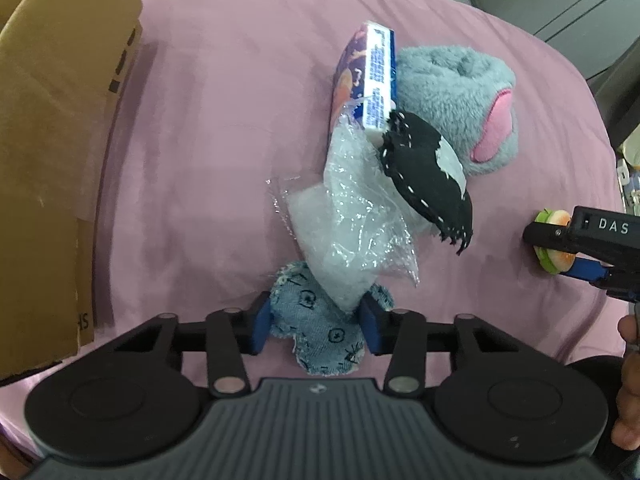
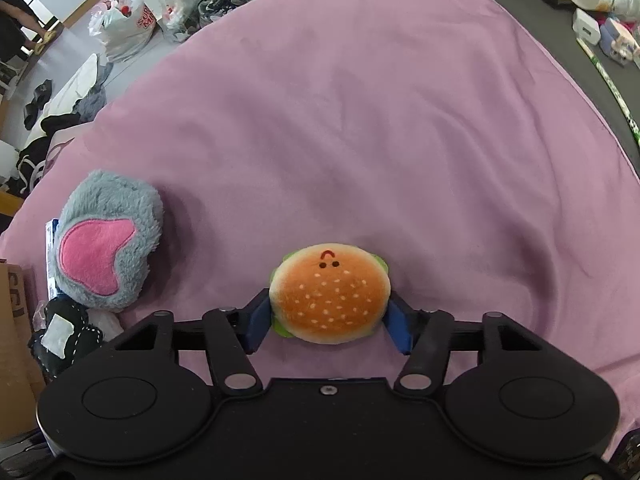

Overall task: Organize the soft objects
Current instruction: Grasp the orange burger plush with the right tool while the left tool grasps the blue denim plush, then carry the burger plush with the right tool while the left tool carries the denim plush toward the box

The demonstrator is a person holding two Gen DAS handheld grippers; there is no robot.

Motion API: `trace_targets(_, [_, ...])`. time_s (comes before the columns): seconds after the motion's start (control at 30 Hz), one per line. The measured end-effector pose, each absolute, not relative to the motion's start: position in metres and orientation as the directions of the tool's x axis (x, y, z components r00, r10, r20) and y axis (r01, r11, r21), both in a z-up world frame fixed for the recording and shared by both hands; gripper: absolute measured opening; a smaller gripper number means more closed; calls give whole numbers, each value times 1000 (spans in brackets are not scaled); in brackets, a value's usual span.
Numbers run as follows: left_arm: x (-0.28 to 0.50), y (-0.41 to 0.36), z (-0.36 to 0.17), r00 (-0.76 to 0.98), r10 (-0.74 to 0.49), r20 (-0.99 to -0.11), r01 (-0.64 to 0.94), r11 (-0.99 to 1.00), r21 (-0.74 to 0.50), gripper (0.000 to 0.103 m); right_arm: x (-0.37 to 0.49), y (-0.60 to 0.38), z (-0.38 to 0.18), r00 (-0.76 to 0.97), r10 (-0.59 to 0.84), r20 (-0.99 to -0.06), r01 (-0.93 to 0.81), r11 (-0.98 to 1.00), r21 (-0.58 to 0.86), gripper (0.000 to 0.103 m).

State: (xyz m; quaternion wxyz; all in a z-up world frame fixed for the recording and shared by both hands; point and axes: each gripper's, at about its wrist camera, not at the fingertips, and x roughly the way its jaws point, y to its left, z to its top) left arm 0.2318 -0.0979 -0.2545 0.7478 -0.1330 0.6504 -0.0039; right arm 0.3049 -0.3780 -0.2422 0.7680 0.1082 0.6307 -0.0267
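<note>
1. Fingers of the left gripper [image 1: 316,326] flank a denim plush [image 1: 320,332] on the pink blanket [image 1: 220,140], pads touching it.
2. The right gripper [image 2: 328,316] clasps the burger plush [image 2: 329,293] beside the grey plush [image 2: 108,240].

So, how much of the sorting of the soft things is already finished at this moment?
Nothing looks sorted yet; the cardboard box's inside is hidden. In hand: the left tongs bracket the blue denim fabric toy, and the right tongs flank the plush hamburger. Left on the pink sheet: grey plush with pink patch, black stitched felt piece, clear plastic bag, printed packet.
</note>
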Motion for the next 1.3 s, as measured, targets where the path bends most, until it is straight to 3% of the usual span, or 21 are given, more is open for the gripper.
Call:
trace_targets(0.1, [230,-97,-254,161,-188,-969,-166,963,-214,33,303,-372,-239,213,100,-972,155,979,134,54])
trace_targets(0.63, [184,-90,-228,202,-247,-948,-187,940,-285,18,273,-366,-197,272,159,-949,80,979,187,54])
trace_targets(1.3, [144,-64,-183,337,-291,-895,-179,914,-364,15,231,-333,-153,359,219,-907,16,971,241,54])
